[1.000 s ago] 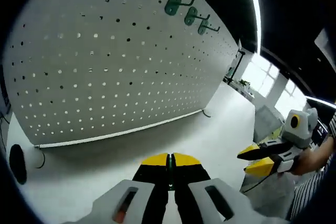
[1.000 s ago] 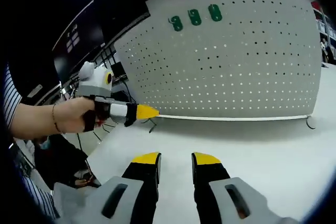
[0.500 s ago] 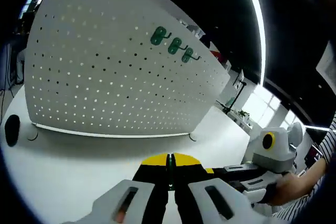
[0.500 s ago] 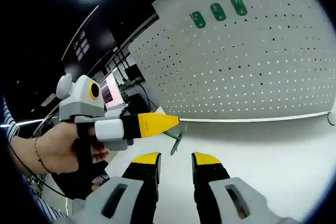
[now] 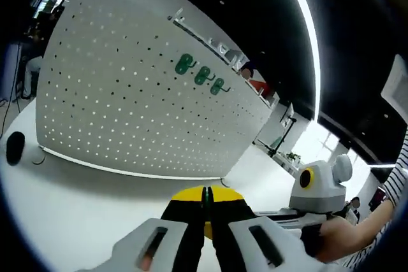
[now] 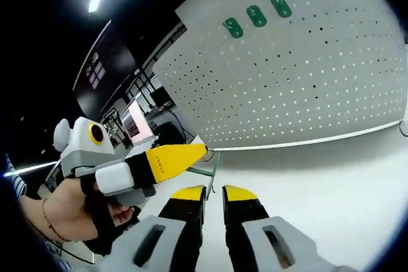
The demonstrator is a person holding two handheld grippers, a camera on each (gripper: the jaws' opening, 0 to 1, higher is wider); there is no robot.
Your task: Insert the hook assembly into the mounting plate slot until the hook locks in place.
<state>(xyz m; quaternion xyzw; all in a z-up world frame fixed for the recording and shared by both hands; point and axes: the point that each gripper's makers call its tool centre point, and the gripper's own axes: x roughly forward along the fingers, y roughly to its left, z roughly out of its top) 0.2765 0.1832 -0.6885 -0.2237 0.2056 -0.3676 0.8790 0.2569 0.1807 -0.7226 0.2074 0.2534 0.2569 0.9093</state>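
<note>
Both pairs of tongs have drawn closer together over the last second, the right tongs' jaws narrowing from a clear gap to a slim one; the left tongs now reach in just beside and above the right tongs, their yellow tips nearly over them. Clenched in the left tongs is a thin green hook, its wire hanging down just past the right tongs' tips; in the left gripper view it shows as a green sliver pinched between the shut jaws. The right tongs look part-closed on nothing, though whether a tip grazes the wire is hard to tell from here. Far ahead of both stands the white pegboard, upright on the table; three green hooks already hang in a row near its top edge, well apart from the tongs. My guess is the hook is being brought low and close so the right tongs can steady or re-grip it before it goes to the board.
</note>
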